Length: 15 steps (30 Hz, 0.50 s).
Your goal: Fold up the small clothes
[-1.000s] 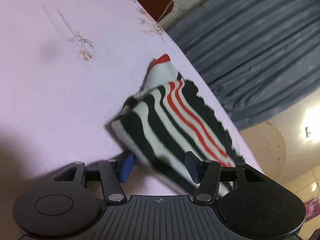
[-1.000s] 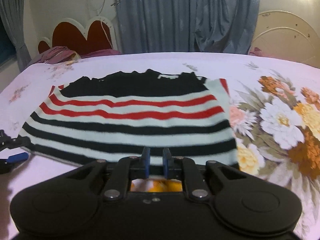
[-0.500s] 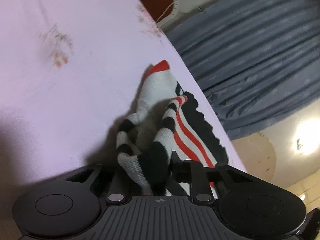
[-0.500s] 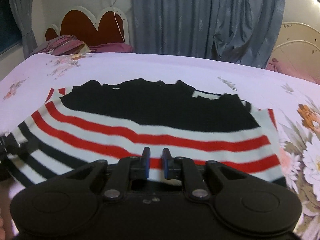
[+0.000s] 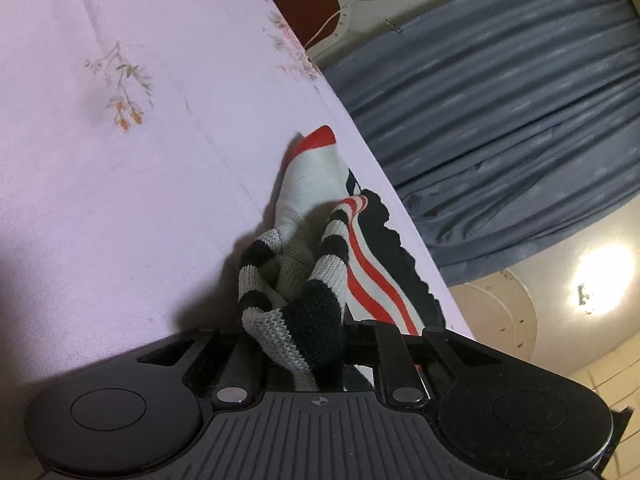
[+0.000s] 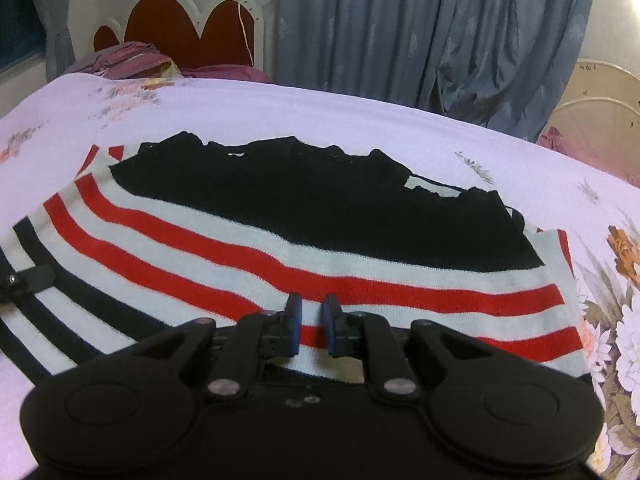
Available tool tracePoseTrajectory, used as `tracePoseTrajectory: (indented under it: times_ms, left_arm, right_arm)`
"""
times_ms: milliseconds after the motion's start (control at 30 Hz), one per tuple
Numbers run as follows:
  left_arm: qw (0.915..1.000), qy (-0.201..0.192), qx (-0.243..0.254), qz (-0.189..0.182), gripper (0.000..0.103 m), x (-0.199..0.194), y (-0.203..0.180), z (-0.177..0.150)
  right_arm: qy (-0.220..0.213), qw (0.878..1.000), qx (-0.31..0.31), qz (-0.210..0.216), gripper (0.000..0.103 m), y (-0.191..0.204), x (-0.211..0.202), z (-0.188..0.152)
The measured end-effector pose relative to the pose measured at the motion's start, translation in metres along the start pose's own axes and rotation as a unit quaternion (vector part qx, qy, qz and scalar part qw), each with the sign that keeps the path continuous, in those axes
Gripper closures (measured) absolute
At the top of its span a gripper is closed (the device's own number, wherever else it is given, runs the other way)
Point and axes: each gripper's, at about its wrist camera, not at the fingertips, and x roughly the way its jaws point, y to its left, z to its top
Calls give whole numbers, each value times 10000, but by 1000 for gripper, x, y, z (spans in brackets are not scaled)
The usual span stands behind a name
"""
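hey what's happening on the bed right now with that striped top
A person holding a gripper in each hand is folding a small striped knit top spread on the pink floral bedsheet. The left gripper has bunched fabric at the top's near corner clamped in its jaws. The right gripper is over the near edge, jaws close together with a narrow gap; whether they pinch cloth is unclear. No finished fold shows yet.

In the left wrist view, the fingertips of the left gripper [image 5: 304, 344] were buried under a bunched fold of the striped sweater [image 5: 316, 292], so the jaws' contact could not be seen. In the right wrist view, the sweater's [image 6: 280, 248] near edge was hidden behind the right gripper [image 6: 311, 326]. The bed [image 6: 360, 120] was cut off at the left and right edges.
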Motion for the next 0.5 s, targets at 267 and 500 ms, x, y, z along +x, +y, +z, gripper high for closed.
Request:
tracePoseTrajectory:
  times_ms: [267,500]
  left_arm:
    - [9999,-50,141,-8,88,-5,7,-5]
    - [9987,-157,358,340,88,-9,-10,-6]
  right_arm:
    - [-115,9999,-1,-47,91,2,0,-5]
    - [-298,9995,-73,-89,91,4,1,-12]
